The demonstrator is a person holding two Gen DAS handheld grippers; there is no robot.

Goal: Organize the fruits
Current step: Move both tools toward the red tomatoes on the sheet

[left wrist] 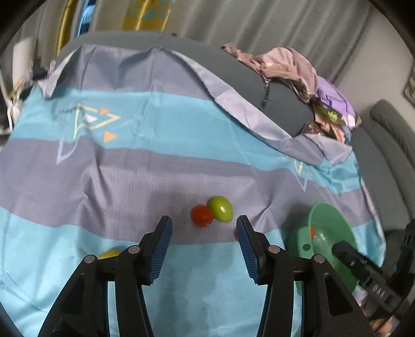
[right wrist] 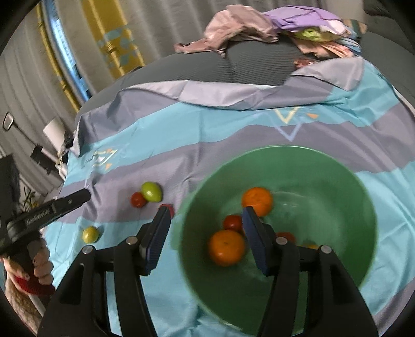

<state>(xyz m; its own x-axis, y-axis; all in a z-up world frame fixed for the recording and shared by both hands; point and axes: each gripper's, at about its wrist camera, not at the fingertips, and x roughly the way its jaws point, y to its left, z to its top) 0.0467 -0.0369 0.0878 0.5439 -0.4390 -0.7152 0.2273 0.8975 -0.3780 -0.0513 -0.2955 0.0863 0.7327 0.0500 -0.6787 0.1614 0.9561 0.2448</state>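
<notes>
Bowl (right wrist: 324, 166) sitting on the sheet (right wrist: 207, 124) over toward its right edge, five or so fruits (right wrist: 227, 247) inside. Left of the bowl on the sheet: two fruits (right wrist: 151, 191) touching, one (right wrist: 90, 234) nearer the front edge. Clothes pile (right wrist: 259, 23) behind.

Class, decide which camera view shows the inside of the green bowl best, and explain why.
The right wrist view: the green bowl fills the frame from above, showing two oranges and a red fruit inside. The left wrist view catches the bowl only at its right edge, tilted and partly hidden by the other claw.
</notes>
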